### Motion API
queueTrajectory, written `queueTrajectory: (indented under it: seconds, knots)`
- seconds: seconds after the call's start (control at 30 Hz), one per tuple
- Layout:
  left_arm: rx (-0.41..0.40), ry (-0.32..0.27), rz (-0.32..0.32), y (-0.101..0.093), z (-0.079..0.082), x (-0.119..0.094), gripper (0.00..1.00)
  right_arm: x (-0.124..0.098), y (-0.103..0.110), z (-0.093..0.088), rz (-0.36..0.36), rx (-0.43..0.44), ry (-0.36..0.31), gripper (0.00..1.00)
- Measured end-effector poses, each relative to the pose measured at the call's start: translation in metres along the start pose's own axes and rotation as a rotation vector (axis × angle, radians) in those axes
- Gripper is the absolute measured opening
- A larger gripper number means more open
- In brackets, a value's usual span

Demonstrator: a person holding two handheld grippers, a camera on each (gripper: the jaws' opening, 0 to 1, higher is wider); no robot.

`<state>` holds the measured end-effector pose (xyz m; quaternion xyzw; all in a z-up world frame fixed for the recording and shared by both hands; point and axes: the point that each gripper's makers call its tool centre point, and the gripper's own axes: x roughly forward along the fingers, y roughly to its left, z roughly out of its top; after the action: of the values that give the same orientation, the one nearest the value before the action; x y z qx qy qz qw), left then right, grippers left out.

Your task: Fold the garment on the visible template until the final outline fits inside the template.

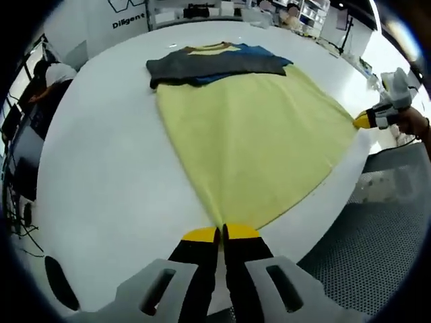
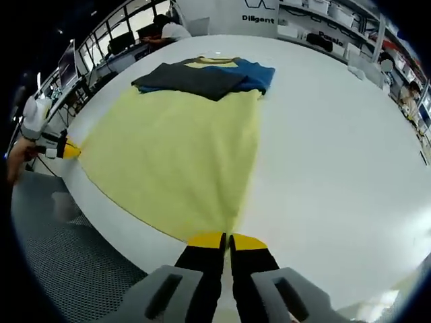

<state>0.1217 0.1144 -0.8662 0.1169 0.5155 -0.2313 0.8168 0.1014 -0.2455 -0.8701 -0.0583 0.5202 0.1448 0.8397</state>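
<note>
In the left gripper view, I am pinching one bottom corner of the yellow shirt with my left gripper, its yellow-tipped jaws pressed together on the cloth. In the right gripper view, my right gripper is doing the same at the other bottom corner of the shirt, jaws closed on the hem. Each gripper is also showing at the edge of the other's view, nipping its corner beside the table rim. The shirt is lying flat on the white table, spreading out from my jaws across the tabletop, with its hem running along the near edge of the table between my two grippers. At the far end of the shirt, the dark grey sleeve is lying folded across the chest, and the blue sleeve is peeking out from under it, beside the collar. Beyond the table, past the shirt's collar, a person is sitting at a desk, and shelves are standing along the back of the room.
</note>
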Motion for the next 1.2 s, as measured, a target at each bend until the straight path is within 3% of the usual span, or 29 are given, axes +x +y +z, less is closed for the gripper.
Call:
queueTrajectory:
  seconds: [0.23, 0.5, 0.9, 1.2]
  knots:
    - [0.090, 0.053, 0.000, -0.010, -0.015, -0.006, 0.03, -0.004, 0.006, -0.009, 0.027, -0.073, 0.083, 0.00]
    - [0.124, 0.068, 0.007, -0.010, -0.021, -0.009, 0.03, -0.008, 0.013, -0.017, 0.053, -0.108, 0.110, 0.00]
    - [0.026, 0.078, -0.052, -0.014, -0.040, -0.017, 0.03, -0.014, 0.023, -0.034, 0.081, -0.120, 0.153, 0.00]
    - [0.017, 0.103, -0.077, -0.018, -0.047, -0.019, 0.03, -0.017, 0.028, -0.043, 0.088, -0.067, 0.166, 0.00]
